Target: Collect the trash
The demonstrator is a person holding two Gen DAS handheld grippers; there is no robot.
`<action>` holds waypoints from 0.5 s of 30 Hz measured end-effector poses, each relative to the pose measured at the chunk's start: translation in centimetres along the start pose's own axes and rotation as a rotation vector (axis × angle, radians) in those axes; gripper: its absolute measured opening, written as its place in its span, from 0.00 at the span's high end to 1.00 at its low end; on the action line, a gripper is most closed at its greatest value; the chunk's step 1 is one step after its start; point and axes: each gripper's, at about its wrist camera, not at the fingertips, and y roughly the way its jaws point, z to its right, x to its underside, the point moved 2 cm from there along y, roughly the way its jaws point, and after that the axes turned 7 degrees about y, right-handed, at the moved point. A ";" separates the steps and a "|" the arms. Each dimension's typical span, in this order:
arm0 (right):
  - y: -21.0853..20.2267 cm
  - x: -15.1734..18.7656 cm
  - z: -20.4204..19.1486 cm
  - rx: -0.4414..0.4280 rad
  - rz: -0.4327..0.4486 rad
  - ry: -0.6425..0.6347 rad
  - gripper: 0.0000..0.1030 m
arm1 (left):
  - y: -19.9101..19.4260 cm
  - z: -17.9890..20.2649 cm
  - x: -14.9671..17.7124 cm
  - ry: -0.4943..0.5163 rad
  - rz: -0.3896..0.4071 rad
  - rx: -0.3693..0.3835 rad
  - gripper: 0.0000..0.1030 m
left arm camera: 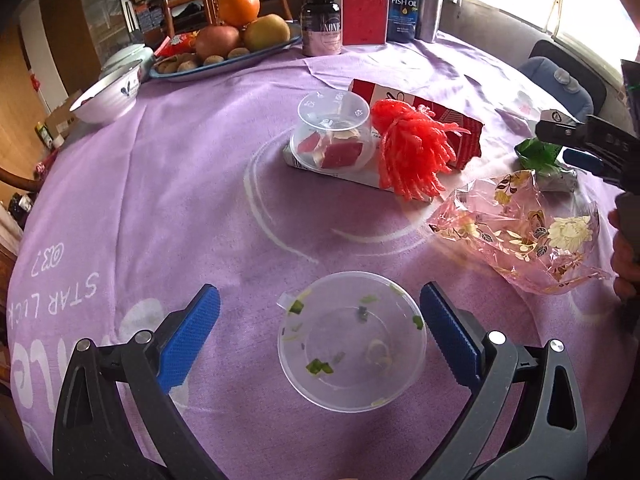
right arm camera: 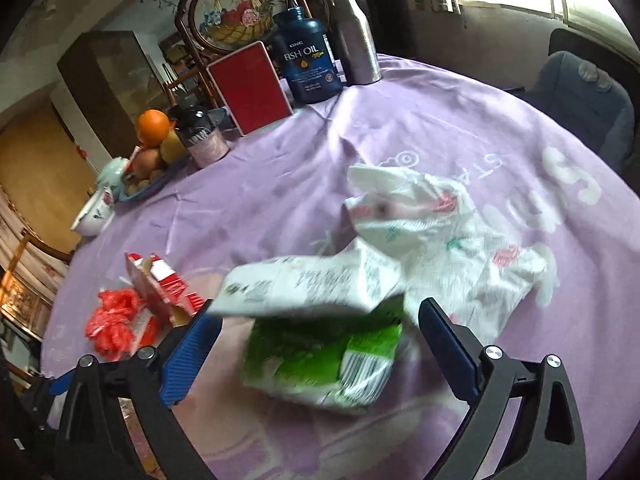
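Note:
My left gripper [left arm camera: 320,324] is open, its blue fingers on either side of an empty clear plastic bowl [left arm camera: 352,340] with green food scraps, on the purple tablecloth [left arm camera: 160,200]. Further off lie an upturned clear tub [left arm camera: 332,136] on a red and white carton [left arm camera: 452,120], a red foam net [left arm camera: 412,152] and a flowered cellophane wrap [left arm camera: 520,228]. My right gripper [right arm camera: 320,332] is open over a crumpled green and white wrapper [right arm camera: 324,344], apart from it. A white flowered tissue [right arm camera: 436,232] lies behind. The right gripper also shows in the left wrist view [left arm camera: 576,148].
At the table's far side stand a fruit plate [left arm camera: 228,44], a white bowl [left arm camera: 108,96], a dark jar [left arm camera: 320,24], a red box [left arm camera: 364,12], a fish oil bottle [left arm camera: 404,4] and a steel bottle [left arm camera: 430,4]. A blue chair [right arm camera: 580,100] stands beyond the table edge.

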 end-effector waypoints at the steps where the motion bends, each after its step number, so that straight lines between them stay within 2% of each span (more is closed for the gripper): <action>1: 0.3 -0.1 0.2 -0.016 -0.014 0.012 0.06 | 0.1 -0.1 0.0 -0.005 -0.002 0.003 0.06; 2: 0.4 0.0 0.4 -0.035 -0.022 0.025 0.09 | 0.1 -0.2 0.0 -0.011 -0.004 0.010 0.06; 3: 0.4 0.1 0.5 -0.059 -0.029 0.034 0.19 | 0.2 -0.3 0.0 -0.016 -0.005 0.013 0.07; 4: 0.4 0.1 0.3 -0.080 -0.028 0.027 0.19 | 0.1 -0.4 0.0 -0.020 -0.004 0.017 0.09; 7: -0.5 0.2 -0.4 -0.092 0.025 -0.003 0.19 | -0.2 -0.7 -0.1 -0.030 0.015 0.028 0.22; 9: -0.9 0.4 -0.6 -0.131 0.031 -0.009 0.19 | -0.6 -0.7 -0.2 -0.032 0.034 0.035 0.33; 12: -1.4 0.5 -0.7 -0.165 0.031 -0.009 0.19 | -1.1 -0.7 -0.4 -0.029 0.059 0.028 0.38; 15: -1.7 0.4 -0.5 -0.170 0.042 0.004 0.19 | -1.5 -0.7 -0.5 -0.027 0.079 0.023 0.39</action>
